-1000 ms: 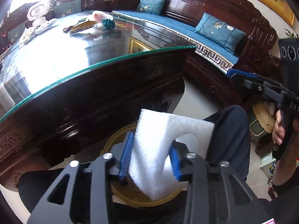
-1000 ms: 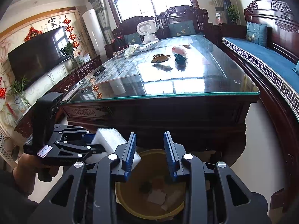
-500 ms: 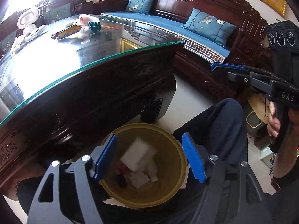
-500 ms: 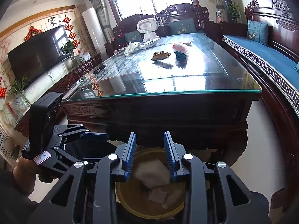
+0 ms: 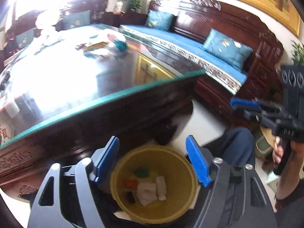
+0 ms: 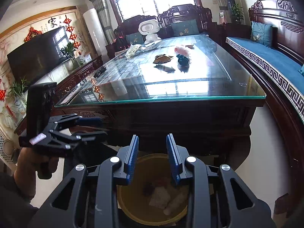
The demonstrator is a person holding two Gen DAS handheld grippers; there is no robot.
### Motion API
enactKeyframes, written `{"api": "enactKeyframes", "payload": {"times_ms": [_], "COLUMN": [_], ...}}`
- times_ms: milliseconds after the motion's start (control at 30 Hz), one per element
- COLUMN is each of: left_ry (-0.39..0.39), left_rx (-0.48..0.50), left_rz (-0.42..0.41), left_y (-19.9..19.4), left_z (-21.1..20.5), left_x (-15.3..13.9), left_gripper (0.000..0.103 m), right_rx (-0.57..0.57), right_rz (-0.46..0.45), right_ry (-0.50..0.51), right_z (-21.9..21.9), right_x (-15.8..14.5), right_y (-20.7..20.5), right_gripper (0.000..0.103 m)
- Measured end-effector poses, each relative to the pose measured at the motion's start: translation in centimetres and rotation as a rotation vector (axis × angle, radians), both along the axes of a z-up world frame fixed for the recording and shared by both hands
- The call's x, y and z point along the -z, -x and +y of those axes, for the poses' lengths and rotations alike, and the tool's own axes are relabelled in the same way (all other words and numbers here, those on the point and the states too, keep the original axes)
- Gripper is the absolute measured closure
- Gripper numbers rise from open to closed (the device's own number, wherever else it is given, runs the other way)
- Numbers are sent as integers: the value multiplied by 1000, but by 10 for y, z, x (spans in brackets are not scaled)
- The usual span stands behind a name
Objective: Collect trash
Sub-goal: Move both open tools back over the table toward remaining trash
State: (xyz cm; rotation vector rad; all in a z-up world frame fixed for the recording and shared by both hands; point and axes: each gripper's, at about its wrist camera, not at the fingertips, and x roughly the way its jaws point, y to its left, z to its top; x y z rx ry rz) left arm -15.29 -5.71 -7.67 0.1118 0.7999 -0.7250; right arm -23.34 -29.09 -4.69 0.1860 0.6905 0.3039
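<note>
My left gripper (image 5: 152, 138) hangs over the yellow bin (image 5: 114, 186) on the floor, its jaws opening with nothing between them. A white foam piece (image 5: 147, 191) lies inside the bin among other scraps. From the right wrist view, the left gripper (image 6: 95, 127) is up at the left. My right gripper (image 6: 152, 136) is also above the bin (image 6: 121, 199), jaws a little apart and empty. More trash lies far out on the glass table: a brown wrapper (image 6: 162, 58), a dark crumpled lump (image 6: 182, 58) and a pink wad (image 6: 182, 50).
The glass-topped dark wood table (image 6: 171, 99) stands just beyond the bin. A white toy robot (image 6: 150, 30) sits at its far end. A carved bench with blue cushions (image 6: 266, 57) runs along the right. The person's trouser leg (image 5: 237, 144) is beside the bin.
The left gripper opened and let go of the white foam, which fell into the bin. It then rose a little. The right gripper stayed still.
</note>
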Motion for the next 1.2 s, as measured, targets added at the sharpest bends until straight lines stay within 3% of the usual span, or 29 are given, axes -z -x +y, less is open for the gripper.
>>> {"api": "enactKeyframes", "payload": {"times_ms": [67,233,367,500,633,867,1067,1200], "left_ry": [20,47,24,32,52,76,90,75], "left_rx": [-51,-132,-192,-226,-242,-226,-209,-201], "left_rz": [-35,-106,-148,-137,-116,-91,-67,-50], "left_y": [-9,-34,-63,-101,-139,-196,-240,-268], "left_z": [8,22,20,16,11,-2,-17,-28], "left_x": [-11,-39,-56,-63,-66,-63,-54,-42], "left_gripper": [15,9,4,4,4,4,4,4], "right_rx": [7,16,18,39,56,99,66,44], "right_rz": [-9,-32,-59,-68,-74,-87,-35,15], "right_ry": [0,-4,-1,-8,-26,-25,-30,-27], "right_z": [-1,-4,-4,-7,-12,-23,-33,-40], "right_x": [-3,-17,-30,-37,-41,-41,-28,-14], "right_y": [-5,-29,-56,-89,-121,-167,-225,-266], "right_gripper": [72,72,72,57,50,18,17,35]}}
